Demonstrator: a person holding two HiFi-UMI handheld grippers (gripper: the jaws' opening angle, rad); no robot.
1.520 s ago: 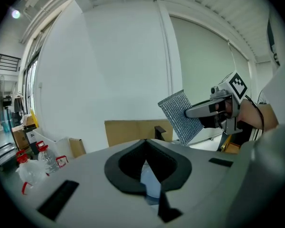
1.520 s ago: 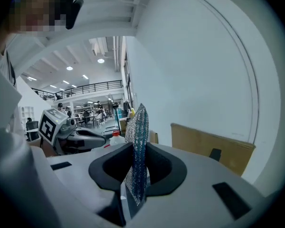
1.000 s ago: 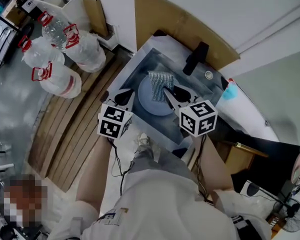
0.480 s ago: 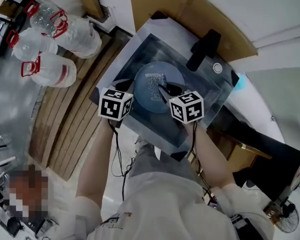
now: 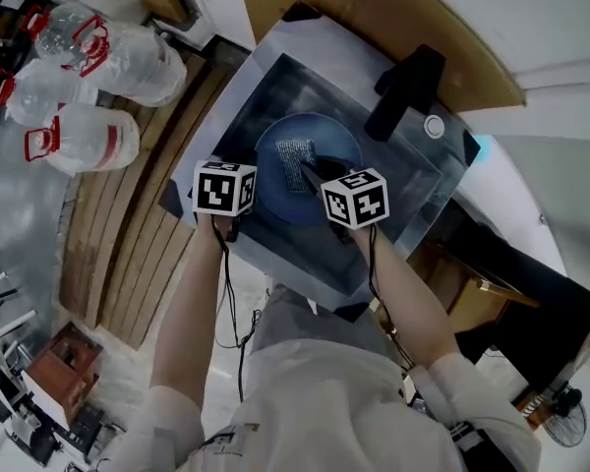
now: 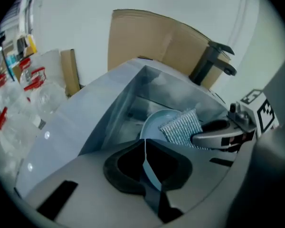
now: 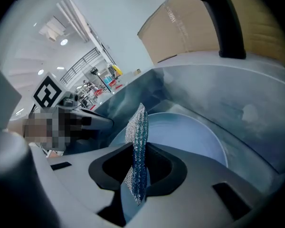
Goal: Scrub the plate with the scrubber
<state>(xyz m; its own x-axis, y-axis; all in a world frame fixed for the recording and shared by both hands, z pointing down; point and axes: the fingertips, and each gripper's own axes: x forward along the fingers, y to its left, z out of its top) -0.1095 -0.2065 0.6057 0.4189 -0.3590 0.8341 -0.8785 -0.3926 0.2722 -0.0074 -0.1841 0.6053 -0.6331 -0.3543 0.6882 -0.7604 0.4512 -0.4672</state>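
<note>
A light blue plate [image 5: 320, 187] sits tilted inside the steel sink [image 5: 238, 96]. My left gripper [image 5: 252, 191] is shut on the plate's [image 6: 157, 123] near left rim, which runs edge-on between its closed jaws [image 6: 145, 145]. My right gripper [image 5: 310, 174] is shut on a silvery mesh scrubber [image 5: 295, 153], which stands up from the jaws [image 7: 137, 148] as a thin sheet [image 7: 137, 127]. The scrubber [image 6: 183, 126] lies against the plate's face [image 7: 185, 137]. From the left gripper view, the right gripper [image 6: 218, 133] is seen over the plate's right side.
A black faucet [image 5: 405, 91] stands at the sink's far right edge, with a round button [image 5: 433, 125] beside it. Brown cardboard [image 5: 374, 13] leans behind the sink. Large water bottles [image 5: 79, 136] stand on wooden slats [image 5: 128, 244] to the left.
Both grippers have sunk lower into the sink basin, carrying the plate and the scrubber down with them. Both grips stay as they were.
</note>
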